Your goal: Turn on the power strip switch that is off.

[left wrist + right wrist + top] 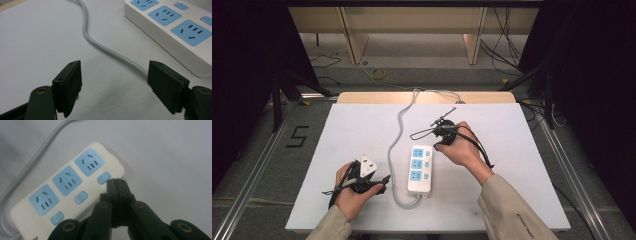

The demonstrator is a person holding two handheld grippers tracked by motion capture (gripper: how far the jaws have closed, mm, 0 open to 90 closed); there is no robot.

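A white power strip lies near the middle of a pale grey table, running lengthways away from the person. It has three blue socket faces in a row, and beside each one a small blue rocker switch. Its grey cable leaves the near end, loops round the left side of the strip and snakes off over the far edge of the table.

The right gripper has its two black jaws pressed together with nothing between them. In the right gripper view the closed tip sits at the strip's edge just beside the switch at one end of the row; whether it touches the casing cannot be told. In the high view the right hand hovers by the far right corner of the strip.

The left gripper stands wide apart and empty, low over the table, with the cable crossing between its jaws but not touching them. The left hand is to the left of the strip, near its near end.

The work appears to be pressing a switch with the closed right tip. To do it well, the tip should shift sideways until it is centred over the rocker, then push straight down, not at a slant, so it does not slide off onto the casing. The left gripper could steady the strip's near end, since a light strip on a smooth surface may skid under a push.
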